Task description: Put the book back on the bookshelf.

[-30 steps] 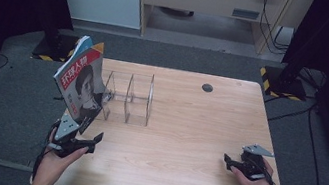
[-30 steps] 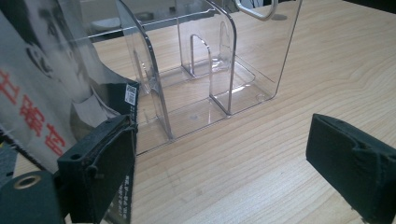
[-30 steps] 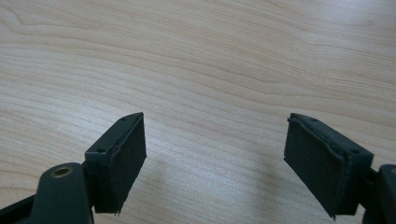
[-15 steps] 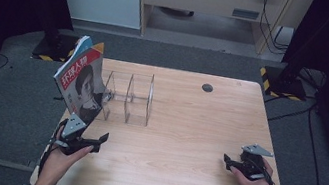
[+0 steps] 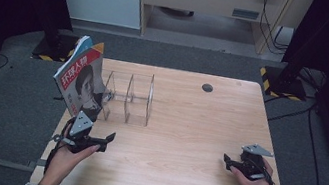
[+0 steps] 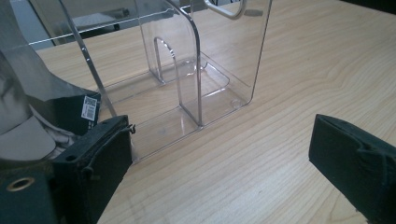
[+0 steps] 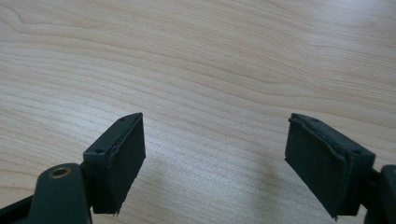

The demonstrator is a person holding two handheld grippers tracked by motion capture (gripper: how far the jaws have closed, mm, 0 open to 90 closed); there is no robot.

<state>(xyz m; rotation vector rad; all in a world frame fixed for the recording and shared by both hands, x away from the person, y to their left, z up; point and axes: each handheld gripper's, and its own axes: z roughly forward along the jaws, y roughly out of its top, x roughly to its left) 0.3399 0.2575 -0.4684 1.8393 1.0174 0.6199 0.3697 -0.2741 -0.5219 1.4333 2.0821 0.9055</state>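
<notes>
Magazine leaned upright in clear rack, just ahead of left gripper, jaws spread, empty; right gripper well apart, jaws spread.

A rack stands on the table, toward its far left part. A magazine stands in the left end of the rack and leans out to the left. The left gripper sits on the table just in front of the magazine and the rack. The right gripper sits near the table's front right corner, well apart from the rack. A small round hole is in the table behind, to the right of the rack.
</notes>
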